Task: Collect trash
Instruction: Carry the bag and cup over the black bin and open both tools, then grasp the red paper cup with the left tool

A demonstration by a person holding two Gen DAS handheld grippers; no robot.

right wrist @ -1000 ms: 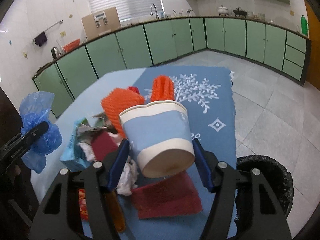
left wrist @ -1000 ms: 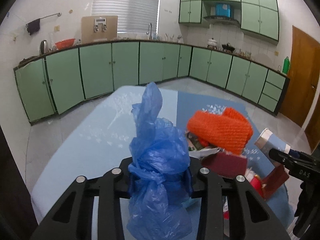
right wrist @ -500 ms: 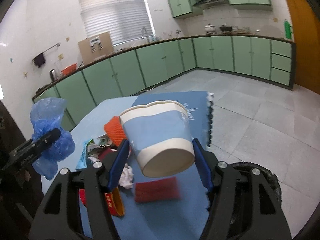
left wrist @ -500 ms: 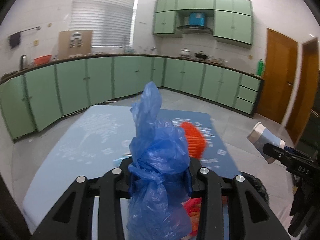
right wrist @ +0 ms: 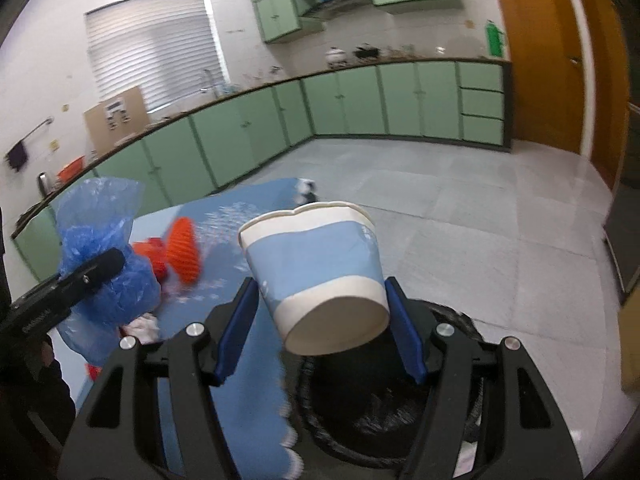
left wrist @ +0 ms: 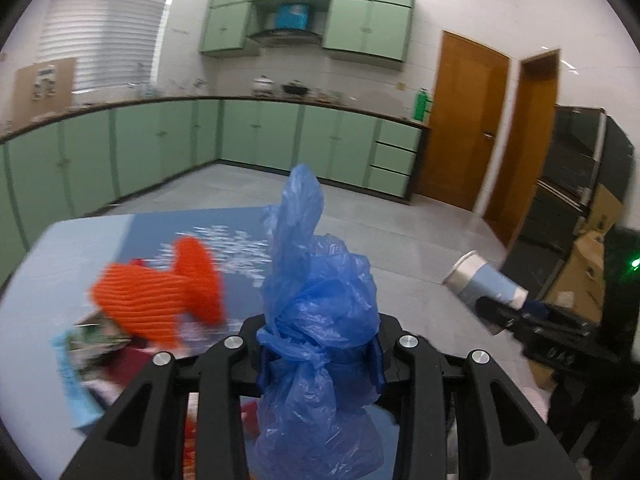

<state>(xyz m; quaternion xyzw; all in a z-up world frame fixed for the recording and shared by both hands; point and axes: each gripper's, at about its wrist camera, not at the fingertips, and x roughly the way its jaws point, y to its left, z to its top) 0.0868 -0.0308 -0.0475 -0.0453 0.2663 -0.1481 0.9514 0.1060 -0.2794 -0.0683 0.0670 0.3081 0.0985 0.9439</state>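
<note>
My left gripper (left wrist: 320,356) is shut on a crumpled blue plastic bag (left wrist: 316,304) and holds it above the table; the bag also shows in the right wrist view (right wrist: 108,264). My right gripper (right wrist: 320,312) is shut on a squashed blue and white paper cup (right wrist: 320,276), held above the black-lined trash bin (right wrist: 400,412) on the floor. The cup also shows at the right of the left wrist view (left wrist: 484,282). More trash lies on the table: an orange knitted item (left wrist: 160,292), wrappers and crumpled paper (left wrist: 92,340).
The table carries a blue patterned cloth (right wrist: 248,360) whose edge hangs beside the bin. Green cabinets (right wrist: 360,104) line the far walls. Wooden doors (left wrist: 468,124) and cardboard boxes (left wrist: 584,272) stand at the right. Grey tiled floor (right wrist: 480,220) lies beyond the bin.
Both grippers have swung right, away from the table's middle. The cup has moved from above the table to above the bin. Both grips are unchanged.
</note>
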